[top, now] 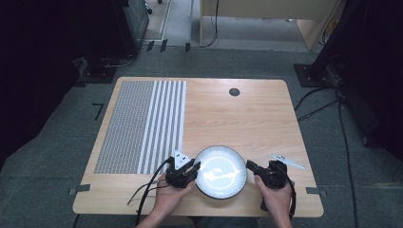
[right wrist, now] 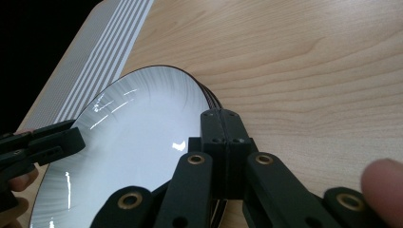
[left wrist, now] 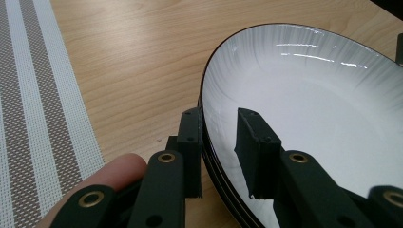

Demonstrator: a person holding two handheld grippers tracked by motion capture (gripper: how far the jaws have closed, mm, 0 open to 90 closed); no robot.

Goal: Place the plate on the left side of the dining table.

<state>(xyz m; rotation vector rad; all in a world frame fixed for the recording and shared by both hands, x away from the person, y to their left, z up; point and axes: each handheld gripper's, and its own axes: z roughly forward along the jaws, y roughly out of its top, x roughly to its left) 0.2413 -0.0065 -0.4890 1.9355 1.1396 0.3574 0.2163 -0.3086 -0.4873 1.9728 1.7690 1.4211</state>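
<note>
The round white ceramic plate with a thin dark rim [top: 221,171] sits on the pale wooden table [top: 247,118] near its front edge, just right of the grey-and-white striped woven placemat [top: 142,124]; in both gripper views several dark rims show stacked one under another, so it looks like the top of a small stack rather than a single plate; the left gripper [left wrist: 223,154] straddles the left rim, one black jaw outside and under the edge, the other over the white inner face, set fairly close yet with a gap showing beside the inner jaw, so the grip does not look fully seated; the right gripper [right wrist: 222,137] meets the opposite rim with its two jaws pressed together, side by side, and whether any edge is pinched between them I cannot tell, since the rim passes behind them; the step in hand appears to be taking the plate by both sides to lift or shift it, perhaps toward the placemat; to do it well, seat the left jaws deeper until both pads press firmly; reopen the right jaws and set them across the rim; take the same number of plates on each side; then raise both hands evenly, keeping the plate level, because a glazed rim is slippery and a lopsided lift could tip or slide the stack.
</note>
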